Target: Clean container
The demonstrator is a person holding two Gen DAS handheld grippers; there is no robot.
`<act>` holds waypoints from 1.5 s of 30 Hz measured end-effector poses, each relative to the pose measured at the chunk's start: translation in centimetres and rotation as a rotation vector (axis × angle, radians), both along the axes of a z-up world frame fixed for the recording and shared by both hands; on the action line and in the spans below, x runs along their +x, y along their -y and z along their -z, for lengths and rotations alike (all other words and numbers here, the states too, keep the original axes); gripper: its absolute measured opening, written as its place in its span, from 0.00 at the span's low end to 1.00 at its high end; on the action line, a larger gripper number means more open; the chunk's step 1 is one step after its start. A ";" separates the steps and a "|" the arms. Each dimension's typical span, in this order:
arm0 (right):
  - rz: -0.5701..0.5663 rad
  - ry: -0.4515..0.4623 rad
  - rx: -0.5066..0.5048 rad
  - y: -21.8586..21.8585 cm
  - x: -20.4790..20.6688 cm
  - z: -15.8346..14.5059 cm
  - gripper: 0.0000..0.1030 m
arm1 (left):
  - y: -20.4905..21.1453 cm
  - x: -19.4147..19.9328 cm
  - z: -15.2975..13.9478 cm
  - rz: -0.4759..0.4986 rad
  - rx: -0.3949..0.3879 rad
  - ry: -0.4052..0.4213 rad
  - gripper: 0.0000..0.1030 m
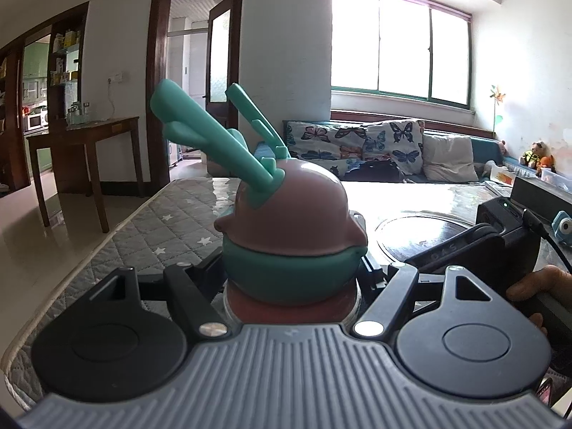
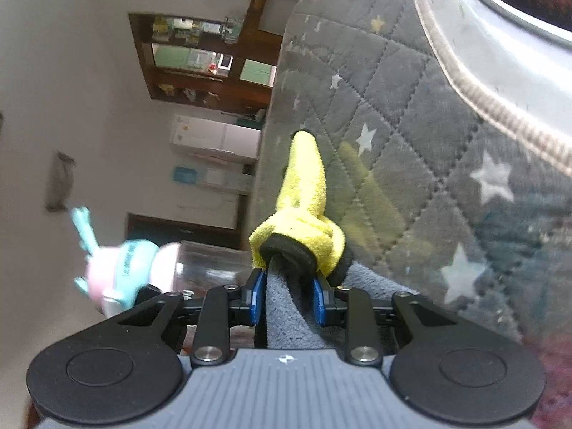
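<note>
My left gripper point(image 1: 291, 279) is shut on the container point(image 1: 289, 236), a clear bottle with a pink dome lid, a teal band and teal antlers, held upright above the table. It also shows blurred at the left of the right wrist view point(image 2: 125, 268). My right gripper point(image 2: 289, 296) is shut on a yellow and grey cloth point(image 2: 304, 207), whose yellow end sticks forward over the quilted cover point(image 2: 411, 125). The right gripper's body point(image 1: 500, 246) and the hand holding it show at the right of the left wrist view, beside the container.
The table carries a grey quilted cover with stars point(image 1: 171, 221) and a glossy top with a round dark inlay point(image 1: 422, 232). A sofa with butterfly cushions point(image 1: 375, 146) stands behind, and a wooden side table point(image 1: 82, 150) stands at the left.
</note>
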State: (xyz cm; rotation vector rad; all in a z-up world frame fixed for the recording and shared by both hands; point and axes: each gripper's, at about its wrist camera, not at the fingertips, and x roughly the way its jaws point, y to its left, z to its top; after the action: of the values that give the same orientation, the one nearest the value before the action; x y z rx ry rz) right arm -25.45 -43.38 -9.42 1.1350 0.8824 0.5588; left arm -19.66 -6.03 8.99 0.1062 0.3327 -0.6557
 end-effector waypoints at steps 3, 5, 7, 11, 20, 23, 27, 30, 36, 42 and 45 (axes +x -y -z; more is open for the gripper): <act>-0.024 0.046 -0.153 -0.8 -0.5 -1.6 0.25 | 0.2 0.1 0.1 0.020 0.012 0.008 0.71; -0.043 0.081 -0.248 -1.4 -0.7 -2.6 0.25 | 0.1 0.2 0.1 0.037 0.020 0.011 0.71; -0.064 0.116 -0.331 -2.1 -0.9 -3.6 0.25 | 0.1 0.4 0.1 0.055 0.026 0.012 0.71; -0.099 0.169 -0.457 -3.3 -1.1 -5.3 0.25 | -0.4 1.0 0.0 0.114 0.042 0.014 0.71; -0.156 0.289 -0.716 -7.0 -3.1 -8.1 0.25 | -0.9 2.0 -0.4 0.165 0.073 0.000 0.74; -0.160 0.292 -0.728 -7.1 -3.7 -8.4 0.25 | -0.6 1.2 -0.1 0.102 0.068 -0.008 0.75; -0.157 0.293 -0.726 -6.9 -4.3 -8.7 0.26 | -0.1 0.8 0.1 -0.012 0.024 -0.059 0.79; -0.156 0.300 -0.735 -7.1 -4.6 -8.8 0.27 | 0.5 -0.1 0.0 -0.118 0.012 -0.061 0.82; -0.153 0.315 -0.753 -7.3 -5.3 -9.0 0.27 | 2.8 -1.6 -0.7 -0.257 -0.022 -0.069 0.83; -0.148 0.337 -0.771 -7.4 -6.3 -8.9 0.27 | 4.9 -1.5 -1.3 -0.379 -0.062 -0.125 0.83; -0.147 0.341 -0.775 -7.2 -6.7 -9.0 0.28 | 5.3 -1.5 -1.4 -0.443 -0.073 -0.139 0.83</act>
State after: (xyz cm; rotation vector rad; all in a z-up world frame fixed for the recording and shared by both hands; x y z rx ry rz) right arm -32.15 -36.14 -0.39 0.2628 0.7786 0.4470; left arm -21.15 -11.36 10.38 -0.0829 0.4487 -0.2357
